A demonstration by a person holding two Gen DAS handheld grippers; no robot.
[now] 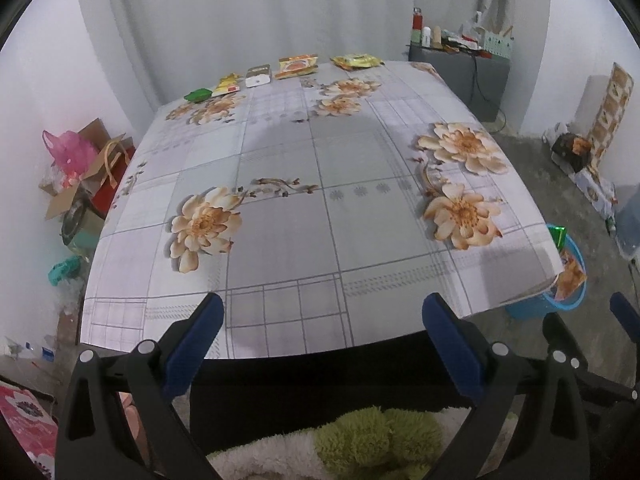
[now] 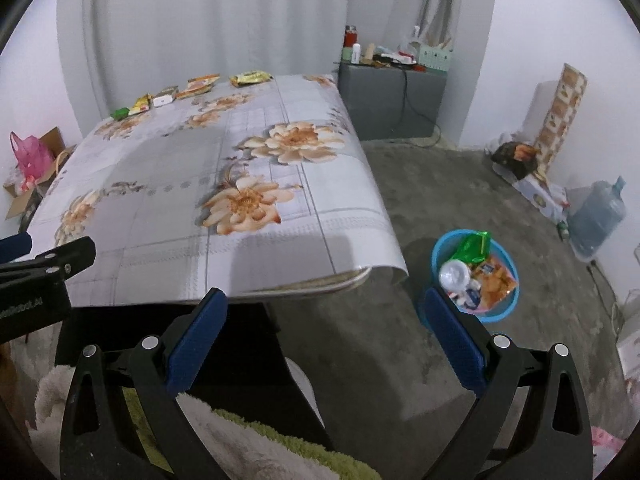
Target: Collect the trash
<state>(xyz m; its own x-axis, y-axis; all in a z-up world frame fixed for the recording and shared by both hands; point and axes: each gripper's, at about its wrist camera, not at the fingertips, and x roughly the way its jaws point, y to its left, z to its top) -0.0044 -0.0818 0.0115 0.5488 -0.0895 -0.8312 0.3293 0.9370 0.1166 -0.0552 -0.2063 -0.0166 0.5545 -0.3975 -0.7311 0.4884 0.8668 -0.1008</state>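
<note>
1. Left gripper (image 1: 322, 308): jaws wide apart, holding nothing, sitting at the near edge of the table (image 1: 280, 220). Blue pads, black frame.
2. Right gripper (image 2: 326, 304): jaws also wide apart and holding nothing, off the table's near right corner, over the concrete floor (image 2: 400, 208).
3. Below both: white and green fuzzy fabric (image 1: 360, 440) at the bottom of each view.
4. Blue bin (image 2: 510, 300) on the floor just right of the near table corner. Inside it: green wrapper (image 2: 474, 246), orange snack bag (image 2: 496, 278), white round item (image 2: 454, 274).
5. Table wears a floral checked cloth; the middle carries no trash.
6. Trash sits in a row along the far edge, left to right: green packet (image 1: 198, 95), yellow packet (image 1: 228, 84), white box (image 1: 258, 77), orange packet (image 1: 297, 66), yellow-green packet (image 1: 356, 61). All well apart from both grippers.
7. Beyond the table: grey cabinet (image 1: 460, 76) with bottles and clutter on top, white curtain (image 1: 240, 20) behind.
8. Far left floor: pink bag (image 1: 70, 148) and cardboard box (image 1: 64, 200).
</note>
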